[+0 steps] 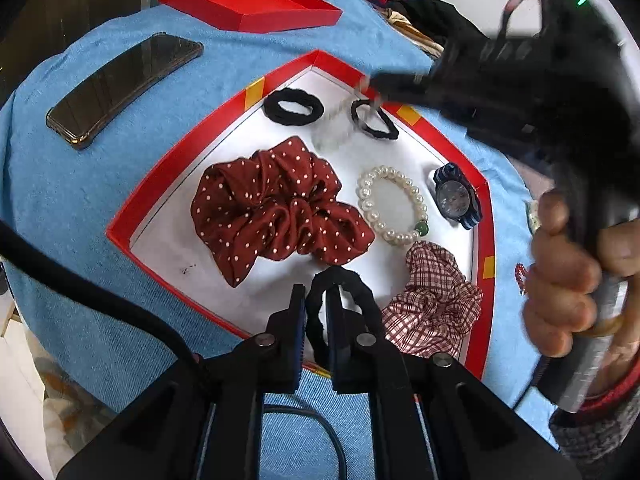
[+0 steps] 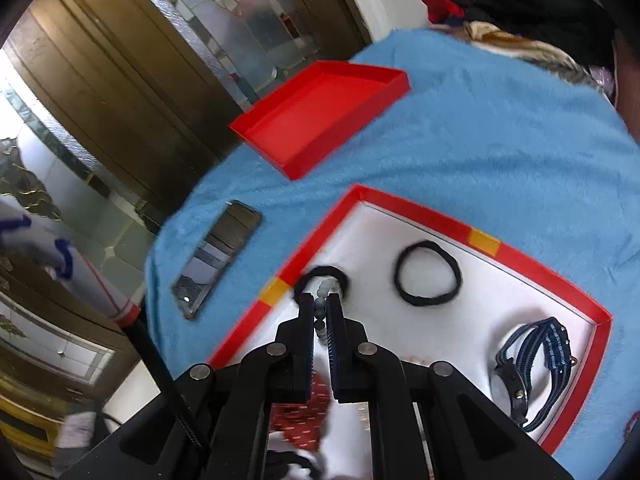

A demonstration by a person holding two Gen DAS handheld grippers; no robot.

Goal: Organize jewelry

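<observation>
the left gripper [image 1: 316, 300] pinches a black fabric hair tie [image 1: 340, 304] over the red-rimmed white tray [image 1: 160, 184]; the right gripper [image 2: 320, 312] clamps a pale bead bracelet [image 2: 322, 300], a thin black elastic loop [image 2: 428, 272] just ahead.

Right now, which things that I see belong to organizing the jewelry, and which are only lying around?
Belong to the job:
- red box
- red lid
- black hair tie in the left gripper
- pale bead bracelet in the right gripper
- pearl bracelet
- watch
- polka-dot scrunchie
- plaid scrunchie

Lying about:
- phone
- clothes pile
</observation>
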